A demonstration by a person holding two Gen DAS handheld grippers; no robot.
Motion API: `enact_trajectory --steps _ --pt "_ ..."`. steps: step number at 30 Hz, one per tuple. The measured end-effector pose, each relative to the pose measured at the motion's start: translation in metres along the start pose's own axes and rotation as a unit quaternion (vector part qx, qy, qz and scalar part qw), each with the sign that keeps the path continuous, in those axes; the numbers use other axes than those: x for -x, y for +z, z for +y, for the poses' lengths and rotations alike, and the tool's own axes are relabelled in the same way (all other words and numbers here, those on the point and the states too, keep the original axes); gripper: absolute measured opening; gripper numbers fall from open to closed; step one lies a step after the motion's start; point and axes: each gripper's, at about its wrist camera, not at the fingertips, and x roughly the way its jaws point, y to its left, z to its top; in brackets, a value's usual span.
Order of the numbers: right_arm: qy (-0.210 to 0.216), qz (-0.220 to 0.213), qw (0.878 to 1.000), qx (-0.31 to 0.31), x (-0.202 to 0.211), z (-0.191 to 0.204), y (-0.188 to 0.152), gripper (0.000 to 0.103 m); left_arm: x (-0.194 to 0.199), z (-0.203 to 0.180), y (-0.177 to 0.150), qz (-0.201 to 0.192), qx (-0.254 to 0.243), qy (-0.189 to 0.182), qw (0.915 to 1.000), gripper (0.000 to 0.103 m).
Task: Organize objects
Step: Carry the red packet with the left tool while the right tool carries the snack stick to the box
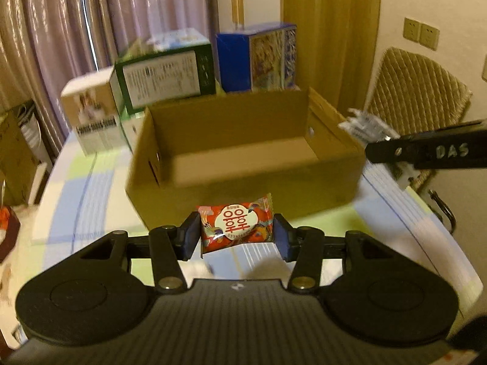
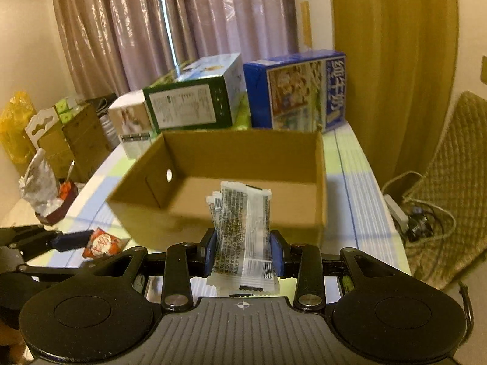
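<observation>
My left gripper (image 1: 236, 233) is shut on a red snack packet (image 1: 236, 226), held above the table just in front of an open cardboard box (image 1: 243, 179). My right gripper (image 2: 243, 251) is shut on a bundle of clear printed sachets (image 2: 243, 231), also in front of the cardboard box (image 2: 225, 219). The box looks empty inside. In the left wrist view the right gripper (image 1: 369, 144) with its sachets (image 1: 365, 124) hangs at the box's right side. In the right wrist view the left gripper's finger (image 2: 73, 240) and the red packet (image 2: 103, 245) show at the lower left.
Behind the box stand a green carton (image 1: 167, 76), a blue carton (image 1: 258, 57) and a white carton (image 1: 94, 112) on the checked tablecloth (image 1: 76, 200). A woven chair (image 1: 411, 91) is at the right. Cardboard boxes (image 2: 76, 140) and a yellow bag (image 2: 15, 124) sit left of the table.
</observation>
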Motion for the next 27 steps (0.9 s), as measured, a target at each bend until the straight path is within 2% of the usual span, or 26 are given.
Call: enact_trajectory --steps 4,9,21,25,26,27 --pt "0.008 0.013 1.000 -0.018 -0.035 -0.008 0.031 0.034 -0.024 0.018 0.039 -0.005 0.012 -0.003 0.9999 0.045" --pt "0.011 0.031 0.999 -0.033 -0.072 -0.018 0.050 0.034 -0.061 0.037 0.070 0.004 0.020 0.002 0.9998 0.045" --pt "0.007 0.070 0.996 -0.049 -0.140 -0.040 0.059 0.034 -0.140 0.048 0.082 0.046 0.013 -0.004 0.9989 0.046" --pt "0.009 0.078 0.995 -0.061 -0.157 -0.046 0.060 0.034 -0.160 0.049 0.084 0.045 0.018 -0.014 0.9987 0.053" --pt "0.011 0.079 0.995 -0.068 -0.160 -0.048 0.060 0.034 -0.164 0.050 0.085 0.046 0.019 -0.018 0.9986 0.062" --pt "0.015 0.077 0.994 -0.079 -0.163 -0.051 0.061 0.035 -0.168 0.050 0.085 0.048 0.019 -0.017 0.9985 0.065"
